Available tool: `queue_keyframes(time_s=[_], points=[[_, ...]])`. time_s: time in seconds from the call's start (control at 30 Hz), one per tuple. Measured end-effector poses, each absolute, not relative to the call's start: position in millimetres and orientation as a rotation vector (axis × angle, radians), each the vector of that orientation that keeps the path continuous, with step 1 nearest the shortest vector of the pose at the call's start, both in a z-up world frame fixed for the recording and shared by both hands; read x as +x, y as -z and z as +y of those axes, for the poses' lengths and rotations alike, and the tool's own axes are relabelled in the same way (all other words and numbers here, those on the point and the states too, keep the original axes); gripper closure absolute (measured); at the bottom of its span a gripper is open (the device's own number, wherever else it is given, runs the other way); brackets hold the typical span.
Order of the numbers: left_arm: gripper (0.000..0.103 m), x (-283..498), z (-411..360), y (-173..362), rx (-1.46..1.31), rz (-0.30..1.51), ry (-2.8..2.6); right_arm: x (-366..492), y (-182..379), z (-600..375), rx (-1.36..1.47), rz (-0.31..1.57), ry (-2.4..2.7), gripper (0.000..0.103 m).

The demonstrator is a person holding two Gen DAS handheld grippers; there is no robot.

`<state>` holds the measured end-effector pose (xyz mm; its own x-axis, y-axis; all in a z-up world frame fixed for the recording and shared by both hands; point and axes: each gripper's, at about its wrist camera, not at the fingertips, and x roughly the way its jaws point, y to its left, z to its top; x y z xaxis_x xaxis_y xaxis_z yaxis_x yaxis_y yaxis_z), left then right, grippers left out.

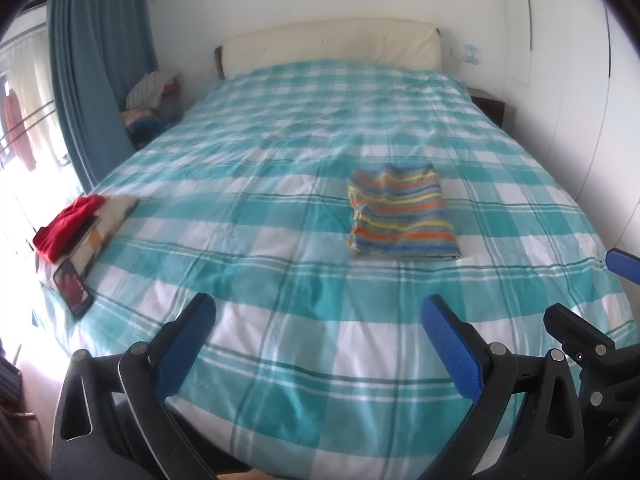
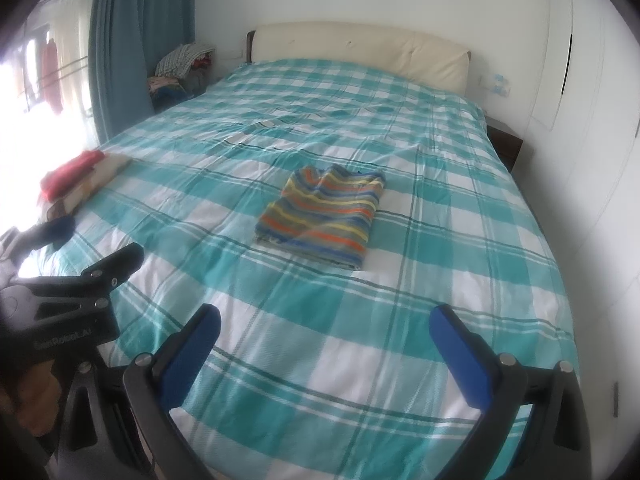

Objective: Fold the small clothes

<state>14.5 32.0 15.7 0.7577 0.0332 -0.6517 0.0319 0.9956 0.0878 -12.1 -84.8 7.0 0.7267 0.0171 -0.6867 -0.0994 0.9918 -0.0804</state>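
Note:
A small striped garment point(image 1: 402, 214) lies folded into a neat rectangle on the teal and white checked bed cover point(image 1: 280, 200); it also shows in the right wrist view point(image 2: 324, 218). My left gripper point(image 1: 320, 320) is open and empty, held above the near part of the bed, well short of the garment. My right gripper point(image 2: 326, 332) is open and empty too, beside the left one. The right gripper's body shows at the right edge of the left wrist view point(image 1: 580, 336), and the left gripper's body shows at the left of the right wrist view point(image 2: 76, 288).
A pile of folded clothes with a red piece on top point(image 1: 72, 224) lies at the bed's left edge, with a phone point(image 1: 74, 284) next to it. A cream headboard point(image 1: 332, 44) stands at the far end. Teal curtains point(image 1: 96, 72) and a clothes heap point(image 1: 152, 96) are at the left.

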Motion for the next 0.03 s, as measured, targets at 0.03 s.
queue_keyframes(time_s=[0.03], points=[[0.000, 14.0, 32.2, -15.7, 0.096, 0.710, 0.001, -12.1, -7.0, -85.0, -0.114, 0.754, -0.064, 0.001]])
